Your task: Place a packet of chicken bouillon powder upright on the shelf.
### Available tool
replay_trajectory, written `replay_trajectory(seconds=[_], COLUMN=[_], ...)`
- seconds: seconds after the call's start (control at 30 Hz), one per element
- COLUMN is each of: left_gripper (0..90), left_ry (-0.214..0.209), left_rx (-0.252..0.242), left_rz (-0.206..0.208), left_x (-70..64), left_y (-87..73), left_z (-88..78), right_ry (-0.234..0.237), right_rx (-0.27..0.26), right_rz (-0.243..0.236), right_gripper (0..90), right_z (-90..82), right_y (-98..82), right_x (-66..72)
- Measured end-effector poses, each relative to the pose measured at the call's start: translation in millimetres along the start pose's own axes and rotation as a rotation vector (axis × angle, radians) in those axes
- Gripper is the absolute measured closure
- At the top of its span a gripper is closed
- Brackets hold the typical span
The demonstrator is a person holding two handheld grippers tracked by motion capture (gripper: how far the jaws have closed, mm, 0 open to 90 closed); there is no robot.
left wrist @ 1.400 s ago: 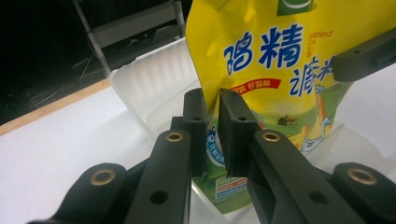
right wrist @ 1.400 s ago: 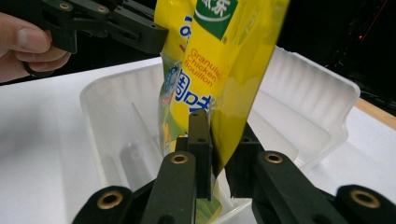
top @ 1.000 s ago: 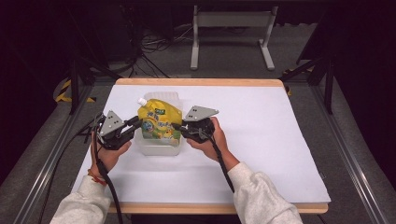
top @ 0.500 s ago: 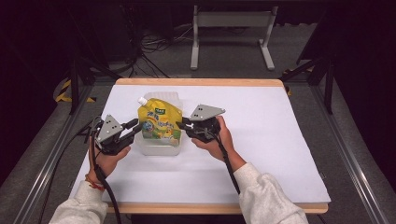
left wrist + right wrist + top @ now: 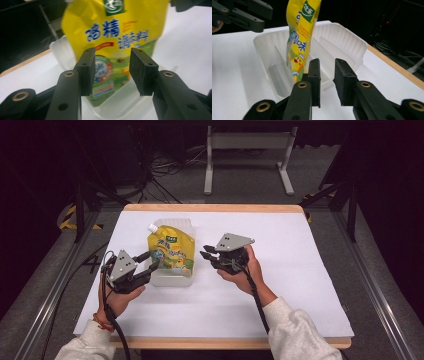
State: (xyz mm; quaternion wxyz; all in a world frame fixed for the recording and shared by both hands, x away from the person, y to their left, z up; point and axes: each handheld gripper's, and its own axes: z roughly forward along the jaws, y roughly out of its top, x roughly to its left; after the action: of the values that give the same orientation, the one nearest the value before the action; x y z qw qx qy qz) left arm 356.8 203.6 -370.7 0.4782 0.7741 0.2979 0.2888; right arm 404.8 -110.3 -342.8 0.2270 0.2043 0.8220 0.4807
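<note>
Where the high view looked down on the white-covered table with a wooden edge (image 5: 300, 285), a yellow and green printed stand-up pouch with a white spout (image 5: 170, 252) stood in a clear ribbed plastic tray (image 5: 170, 279) left of the table's centre. The left gripper (image 5: 148, 263) sat just beside the tray's near left corner, its jaws spread, gripping nothing. The right gripper (image 5: 205, 254) lay a little apart from the tray's right side, jaws pointing at the pouch.

In the left gripper view, the left gripper (image 5: 112, 72) showed a wide gap between its black pads, with the pouch (image 5: 112, 37) upright beyond them and the tray (image 5: 62, 53) under it. Nothing lay between the pads.

In the right gripper view, the right gripper (image 5: 327, 82) had its jaws narrowly parted and empty, short of the tray (image 5: 347, 45). The pouch (image 5: 299, 42) stood tilted in a compartment between the tray's clear dividers, and the left gripper (image 5: 242, 15) showed at upper left.
</note>
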Motion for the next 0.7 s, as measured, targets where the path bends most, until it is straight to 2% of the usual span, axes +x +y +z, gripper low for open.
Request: replay_trajectory(seconds=[0.13, 0.23, 0.47, 0.7], left_gripper=[53.7, 50.2, 43.2, 37.8], left_ry=[-0.01, -0.019, -0.044, -0.067], left_rx=[-0.011, 0.0, 0.035, 0.061], left_rz=[-0.007, 0.019, 0.045, 0.061], left_x=[-7.8, -15.3, -31.8, -45.0], left_y=[-0.2, -1.2, -6.0, -9.6], left_z=[-1.1, 0.5, 6.6, 9.3], right_ry=[-0.023, -0.034, -0.063, -0.087], right_rx=[0.025, 0.039, 0.08, 0.113], right_rz=[-0.015, -0.024, -0.058, -0.069], right_gripper=[72.5, 70.8, 66.6, 61.4], right_z=[-5.8, -9.6, -17.7, -25.0], right_y=[-3.9, -7.0, -16.2, -23.4], right_x=[-1.8, -3.1, -5.0, -8.2])
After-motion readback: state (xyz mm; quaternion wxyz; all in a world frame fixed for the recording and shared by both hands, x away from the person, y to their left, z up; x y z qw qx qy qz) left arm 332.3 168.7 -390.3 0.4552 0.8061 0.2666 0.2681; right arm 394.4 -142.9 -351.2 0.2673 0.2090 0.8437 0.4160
